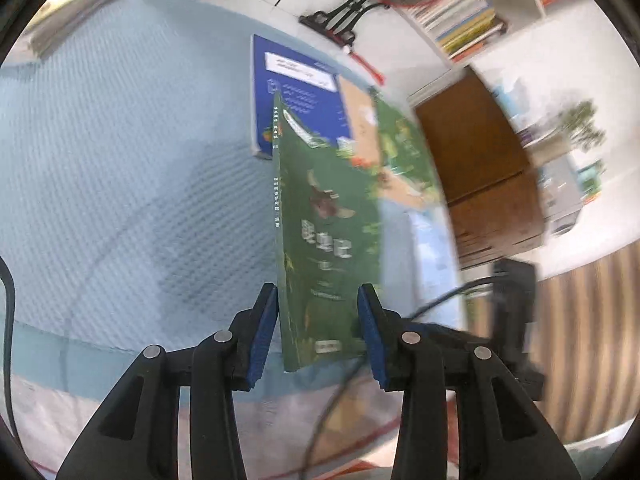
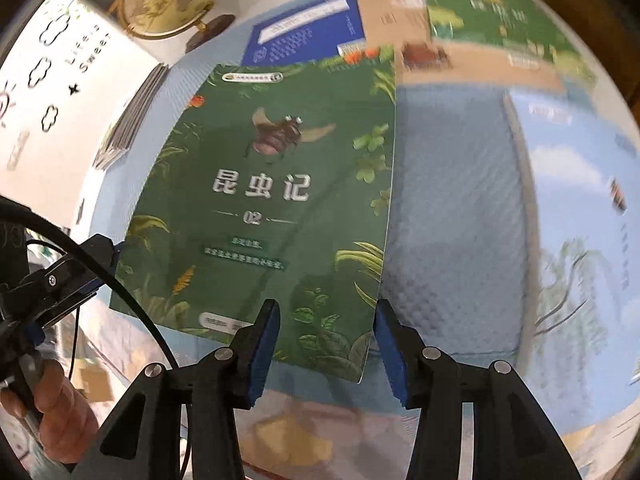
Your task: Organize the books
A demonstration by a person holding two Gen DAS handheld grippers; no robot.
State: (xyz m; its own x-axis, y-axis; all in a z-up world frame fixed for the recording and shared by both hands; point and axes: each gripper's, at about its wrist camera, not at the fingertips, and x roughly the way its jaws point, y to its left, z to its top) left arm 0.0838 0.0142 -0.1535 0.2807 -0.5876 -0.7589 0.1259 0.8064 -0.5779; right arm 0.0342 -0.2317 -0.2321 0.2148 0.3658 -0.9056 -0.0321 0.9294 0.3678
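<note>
A green book with a beetle on its cover (image 1: 328,240) is lifted above the blue mat (image 1: 120,140), spine to the left in the left wrist view. My left gripper (image 1: 318,320) is shut on its lower edge. Seen from the right wrist, the cover (image 2: 272,200) faces the camera and the left gripper (image 2: 76,272) grips its lower left corner. My right gripper (image 2: 328,340) is open, and its fingers straddle the lower right corner without pressing on it. On the mat lie a blue book (image 2: 304,32), a tan-and-green book (image 2: 480,28) and a light-blue book (image 2: 572,200).
A globe (image 2: 164,4) and a flat stack of books (image 2: 128,120) sit at the far left of the table. A round fan on a black stand (image 1: 348,12), a shelf of books (image 1: 464,12) and a wooden cabinet (image 1: 480,160) lie beyond. A person's hand (image 2: 60,412) holds the left gripper.
</note>
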